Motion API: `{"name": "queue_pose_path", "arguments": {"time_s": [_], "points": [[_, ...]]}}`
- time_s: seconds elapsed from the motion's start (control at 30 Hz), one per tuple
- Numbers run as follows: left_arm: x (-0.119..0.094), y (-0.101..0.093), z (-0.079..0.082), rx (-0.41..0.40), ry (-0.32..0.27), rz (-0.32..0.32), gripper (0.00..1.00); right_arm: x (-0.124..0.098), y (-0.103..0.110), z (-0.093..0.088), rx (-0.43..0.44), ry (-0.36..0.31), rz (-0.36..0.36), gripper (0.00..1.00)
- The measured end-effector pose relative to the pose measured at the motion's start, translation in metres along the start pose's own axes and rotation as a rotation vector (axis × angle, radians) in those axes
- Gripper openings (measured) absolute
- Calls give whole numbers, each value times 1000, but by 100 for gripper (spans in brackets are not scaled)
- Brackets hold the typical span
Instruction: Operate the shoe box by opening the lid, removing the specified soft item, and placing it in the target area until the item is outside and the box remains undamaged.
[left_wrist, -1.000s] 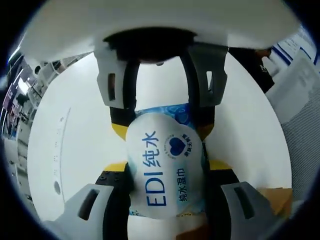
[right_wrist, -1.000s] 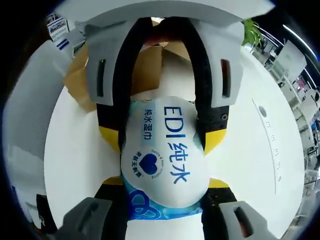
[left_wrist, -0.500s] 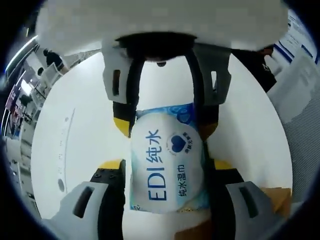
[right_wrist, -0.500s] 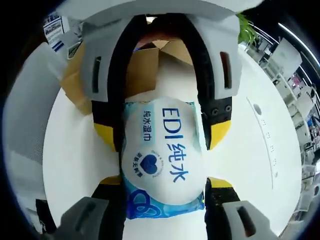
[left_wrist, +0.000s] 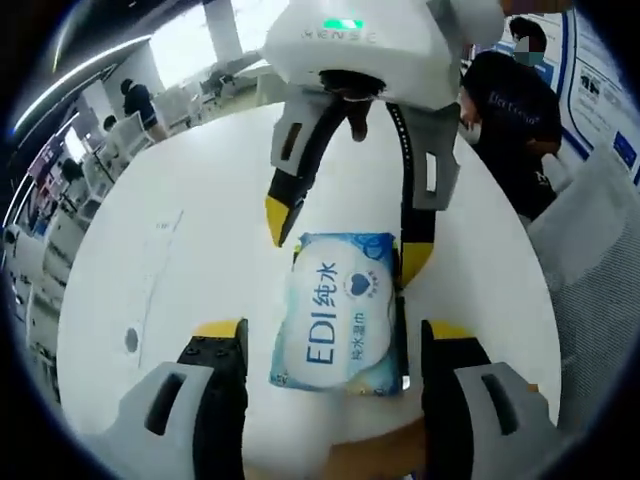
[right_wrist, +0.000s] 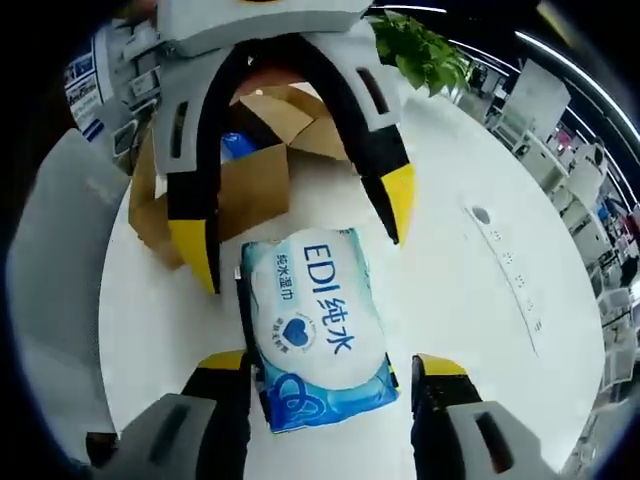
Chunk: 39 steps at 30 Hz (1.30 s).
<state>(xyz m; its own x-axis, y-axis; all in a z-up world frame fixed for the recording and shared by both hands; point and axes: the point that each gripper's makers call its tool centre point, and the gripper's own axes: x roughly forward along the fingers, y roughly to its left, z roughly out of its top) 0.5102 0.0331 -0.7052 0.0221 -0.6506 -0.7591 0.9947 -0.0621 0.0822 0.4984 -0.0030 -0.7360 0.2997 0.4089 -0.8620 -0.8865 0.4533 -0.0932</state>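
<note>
Smooth white table (left_wrist: 200, 240), soft wipes pack (left_wrist: 342, 312).

Two close views facing each other, both looking down at wipes pack (left_wrist: 343, 325) on table (left_wrist: 190, 250)

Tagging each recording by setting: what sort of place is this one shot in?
Most likely an open-plan office or lab. A round white table holds the wet-wipes pack and the opened cardboard box, with rows of desks behind and a potted plant nearby.
</note>
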Motion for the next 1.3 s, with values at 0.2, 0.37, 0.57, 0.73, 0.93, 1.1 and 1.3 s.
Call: {"name": "queue_pose_path", "arguments": {"time_s": [0.2,0.37,0.57,0.73,0.93,1.1,1.3], "points": [[-28,-2,0,-74,-62,42,71,-13,3,26,145,-143,-44,67],[-50,-5,-10,-121,-89,84,71,-18,8,37,186,-191,-60,67],[-78,-9,-20,-199,-137,139,72,-23,21,59,254,-282,-77,67],[-98,-14,-32,-216,-144,184,73,-25,38,74,278,-329,-81,66],[-120,-21,-49,-269,-161,230,73,-23,58,84,304,-368,-71,66],[-136,-27,-69,-306,-164,272,74,-21,74,87,303,-370,-56,65],[-152,-42,-96,-380,-171,303,73,-21,88,94,319,-390,-42,62]]}}
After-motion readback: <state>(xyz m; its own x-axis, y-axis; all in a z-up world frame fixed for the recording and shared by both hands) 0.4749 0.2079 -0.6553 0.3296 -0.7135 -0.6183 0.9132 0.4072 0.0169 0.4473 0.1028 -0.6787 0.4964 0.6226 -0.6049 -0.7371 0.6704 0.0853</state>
